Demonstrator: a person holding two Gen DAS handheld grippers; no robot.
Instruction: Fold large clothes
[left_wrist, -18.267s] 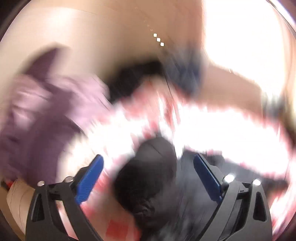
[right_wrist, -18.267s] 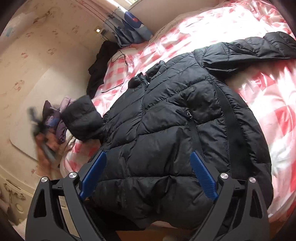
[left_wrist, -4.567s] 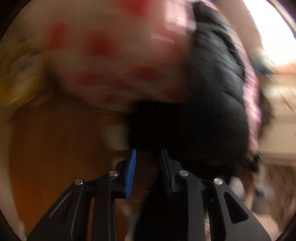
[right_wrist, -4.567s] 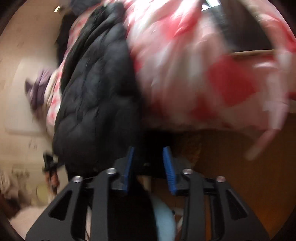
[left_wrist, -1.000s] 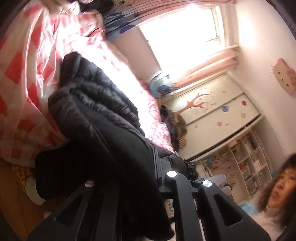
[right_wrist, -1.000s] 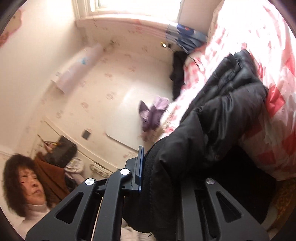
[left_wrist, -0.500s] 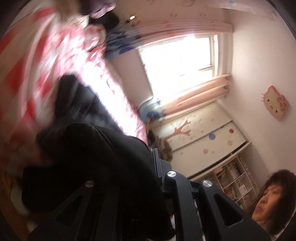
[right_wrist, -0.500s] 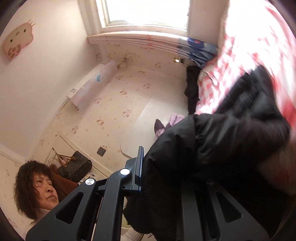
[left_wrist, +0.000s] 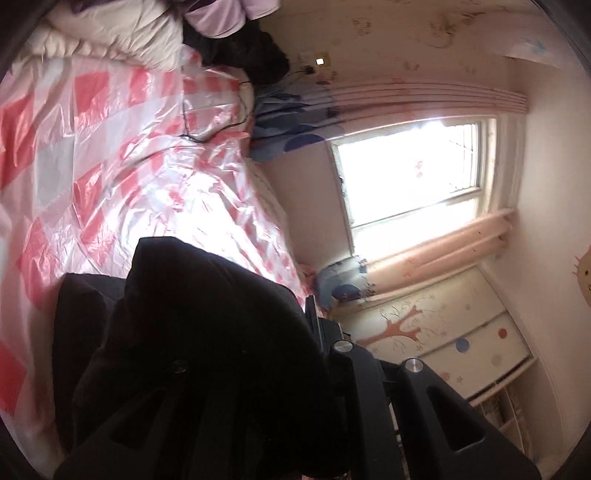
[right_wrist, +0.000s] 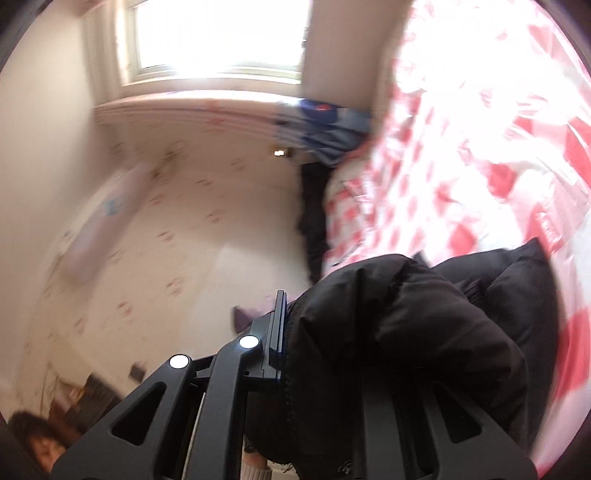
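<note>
jacket: black puffer jacket (left_wrist: 207, 332) bunched in both my tongs, hanging over the near part of the bed; long axis can't be read (too crumpled, too close to the lens)
left tongs (left_wrist: 314, 325): clamped on the jacket, fabric spills over one finger
right tongs (right_wrist: 286, 325): clamped on the jacket too, padding bulges off to one side
bed: red-and-white checked plastic cover (left_wrist: 147, 166) lies bare beyond the jacket
far end: white quilt (left_wrist: 122, 40), purple garment (left_wrist: 225, 14) and dark clothes (left_wrist: 255, 51) piled there
edges: window (left_wrist: 410, 170) wall along the bed's far side
right view: blurred
</note>
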